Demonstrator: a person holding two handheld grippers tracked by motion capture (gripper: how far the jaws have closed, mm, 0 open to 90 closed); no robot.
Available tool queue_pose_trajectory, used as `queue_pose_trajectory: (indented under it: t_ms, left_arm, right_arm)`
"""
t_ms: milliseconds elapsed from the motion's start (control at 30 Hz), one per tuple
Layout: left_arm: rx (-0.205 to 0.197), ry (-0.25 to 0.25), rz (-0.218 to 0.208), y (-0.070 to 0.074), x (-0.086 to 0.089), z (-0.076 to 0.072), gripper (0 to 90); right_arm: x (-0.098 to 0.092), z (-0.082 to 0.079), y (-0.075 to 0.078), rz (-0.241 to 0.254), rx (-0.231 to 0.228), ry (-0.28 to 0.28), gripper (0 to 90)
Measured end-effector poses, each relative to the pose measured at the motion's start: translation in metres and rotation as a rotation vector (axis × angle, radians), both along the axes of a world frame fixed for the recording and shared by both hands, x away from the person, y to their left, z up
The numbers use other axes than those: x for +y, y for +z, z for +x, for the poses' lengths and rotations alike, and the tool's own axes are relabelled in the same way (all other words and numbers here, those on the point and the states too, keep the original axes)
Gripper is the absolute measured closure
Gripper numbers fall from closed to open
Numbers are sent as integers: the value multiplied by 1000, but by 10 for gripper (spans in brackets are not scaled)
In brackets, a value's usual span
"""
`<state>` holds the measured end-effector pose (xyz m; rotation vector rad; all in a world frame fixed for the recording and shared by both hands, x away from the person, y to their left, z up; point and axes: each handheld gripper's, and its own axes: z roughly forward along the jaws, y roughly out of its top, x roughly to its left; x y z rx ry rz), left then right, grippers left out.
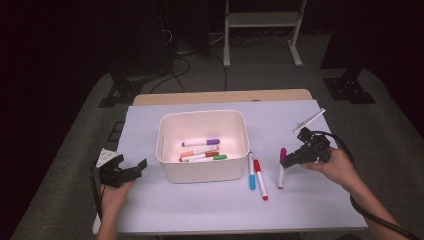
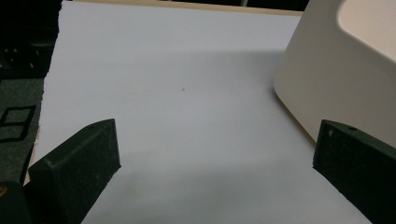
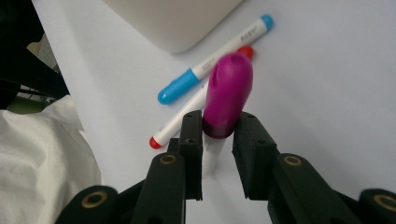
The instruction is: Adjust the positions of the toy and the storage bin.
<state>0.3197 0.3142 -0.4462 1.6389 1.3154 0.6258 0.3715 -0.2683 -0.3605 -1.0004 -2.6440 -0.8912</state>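
While four markers (image 1: pixel 202 151) lie in bin (image 1: pixel 202 176), right gripper (image 1: pixel 289 161) clamps magenta marker (image 1: pixel 282 166); blue marker (image 1: pixel 251 171), red marker (image 1: pixel 260 179) wait near table's front edge; left gripper (image 1: pixel 131 168) gapes empty.

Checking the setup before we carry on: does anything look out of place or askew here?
Nothing damaged or spilled. The blue marker and red marker lie outside the white bin, and the right tool holds a magenta-capped marker tilted.
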Motion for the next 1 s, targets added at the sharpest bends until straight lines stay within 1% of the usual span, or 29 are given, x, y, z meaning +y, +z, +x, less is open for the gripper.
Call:
queue_pose_trajectory:
  t_ms: [33,133,233,333,367,433,467,500,533,667,767,833,933,967,1000]
  left_arm:
    - [0,1,0,0,0,0,0]
    - [-2,0,1,0,1,0,0]
    - [-2,2,-1,0,1,-1,0]
    - [-2,1,1,0,1,0,0]
    - [-2,1,0,0,1,0,0]
    - [-1,1,-1,0,0,0,0]
    - [-1,1,0,0,0,0,0]
    - [-1,1,0,0,0,0,0]
    - [-1,1,0,0,0,0,0]
    - [-1,1,0,0,0,0,0]
    - [-1,1,-4,0,0,0,0]
    - [-2,1,-3,0,0,0,0]
    - [-1,0,-4,0,0,0,0]
    - [-1,0,-5,0,0,0,0]
    - [-1,1,-4,0,0,0,0]
  right_arm:
    - [1,2,5,7,-7,1,725]
    - [3,5,13,7,-22,1,726]
    - [5,7,19,22,-30,6,725]
    - [9,8,28,18,-43,18,725]
    - [10,8,32,18,-55,23,725]
    - [13,8,42,16,-69,30,725]
    - [16,9,49,16,-81,39,726]
    - [16,9,49,16,-81,39,726]
    - [18,9,53,15,-91,46,726]
    - [29,10,74,9,-120,70,726]
    - [41,11,93,6,-151,96,726]
    - [51,11,107,5,-168,111,726]
    - [68,12,128,17,-202,153,725]
    - [77,13,137,27,-216,175,725]
    - [77,13,137,27,-216,175,725]
